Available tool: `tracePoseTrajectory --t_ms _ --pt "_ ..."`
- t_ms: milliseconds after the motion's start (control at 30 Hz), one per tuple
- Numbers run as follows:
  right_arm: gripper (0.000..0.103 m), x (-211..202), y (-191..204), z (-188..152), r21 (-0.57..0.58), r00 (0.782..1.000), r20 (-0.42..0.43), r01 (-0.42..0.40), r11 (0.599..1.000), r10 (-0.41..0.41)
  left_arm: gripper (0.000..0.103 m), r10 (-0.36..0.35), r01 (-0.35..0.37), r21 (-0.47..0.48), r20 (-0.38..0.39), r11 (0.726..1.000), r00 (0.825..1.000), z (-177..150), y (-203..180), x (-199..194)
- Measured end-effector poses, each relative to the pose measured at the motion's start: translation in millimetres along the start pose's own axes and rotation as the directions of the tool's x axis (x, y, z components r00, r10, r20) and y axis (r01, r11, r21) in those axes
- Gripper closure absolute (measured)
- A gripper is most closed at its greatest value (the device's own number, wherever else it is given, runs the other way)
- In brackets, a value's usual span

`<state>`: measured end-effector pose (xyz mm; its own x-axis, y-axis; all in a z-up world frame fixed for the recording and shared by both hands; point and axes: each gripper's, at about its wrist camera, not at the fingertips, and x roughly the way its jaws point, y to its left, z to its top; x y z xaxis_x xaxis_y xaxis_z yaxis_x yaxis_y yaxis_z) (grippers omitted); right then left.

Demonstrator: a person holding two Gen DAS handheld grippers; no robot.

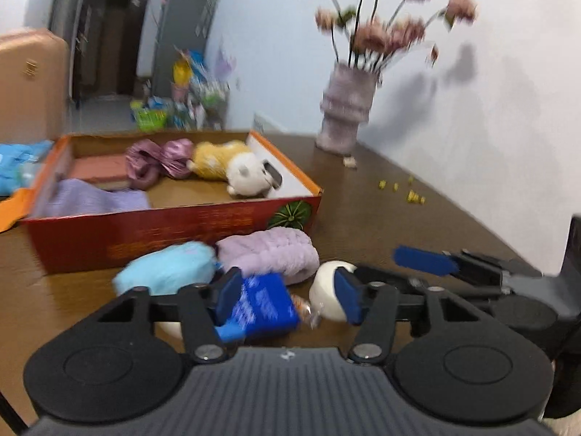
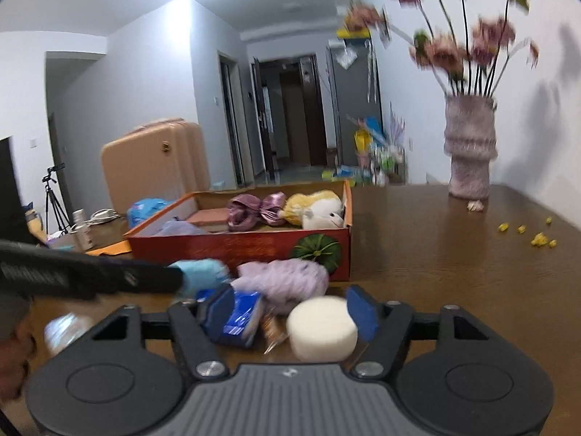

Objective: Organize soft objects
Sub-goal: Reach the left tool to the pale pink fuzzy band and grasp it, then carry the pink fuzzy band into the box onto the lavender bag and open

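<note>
Box: red-orange cardboard box (image 1: 174, 229), open top, squash picture on front corner, sits on brown table (image 1: 417, 218) at 10 o'clock from the left gripper.
In box: 1 yellow-and-white plush toy (image 1: 232, 167) at far right end, 1 shiny purple bow (image 1: 159, 161) beside it, 1 pink block (image 1: 101, 170) at 9 o'clock of the bow, 1 lilac cloth (image 1: 90, 198) in near left corner.
Vase: 1 ribbed pale vase (image 1: 345, 109) w/ pink flowers (image 1: 377, 32), 1 o'clock, against the wall, well apart from box.
Loose on table, front of box: 1 light-blue plush (image 1: 167, 269), 1 lilac fluffy plush (image 1: 272, 254) touching it, 1 blue packet (image 1: 261, 303), 1 white round sponge (image 1: 326, 290), 1 small orange-wrapped item (image 1: 305, 312) btwn packet and sponge.
Crumbs: several yellow bits (image 1: 406, 190) at 2 o'clock nr wall.
Left gripper (image 1: 287, 296): jaws partly apart, blue packet btwn them; too blurred to tell if pads press it.
Right gripper (image 2: 294, 312): jaws partly apart, sponge and packet in the gap; grip can't be told either.
Left view only: right gripper's blue finger (image 1: 425, 259) coming in from 3 o'clock.
Right view only: left gripper's black body at 9 o'clock, tan suitcases (image 2: 152, 167), tripod (image 2: 54, 196), metal bottle (image 2: 81, 230), ceiling light, hallway door; sponge reads as thick disc.
</note>
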<state>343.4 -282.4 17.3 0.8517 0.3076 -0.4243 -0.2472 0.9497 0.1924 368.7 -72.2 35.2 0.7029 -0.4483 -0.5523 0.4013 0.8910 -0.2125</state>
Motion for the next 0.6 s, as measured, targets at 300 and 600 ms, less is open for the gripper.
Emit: tracePoseTrajectory --t_ms 300,600 --pt "0.058 106 -44 23 0.151 0.979 -0.184 -0.063 0.987 0.091 0.051 -0.001 -0.018 -0.143 -0.134 0.99 0.991 27 37 84" --pt "0.088 110 -49 15 0.199 0.975 -0.141 -0.141 0.97 0.171 0.067 -0.002 -0.011 -0.106 -0.127 0.994 0.992 29 28 95"
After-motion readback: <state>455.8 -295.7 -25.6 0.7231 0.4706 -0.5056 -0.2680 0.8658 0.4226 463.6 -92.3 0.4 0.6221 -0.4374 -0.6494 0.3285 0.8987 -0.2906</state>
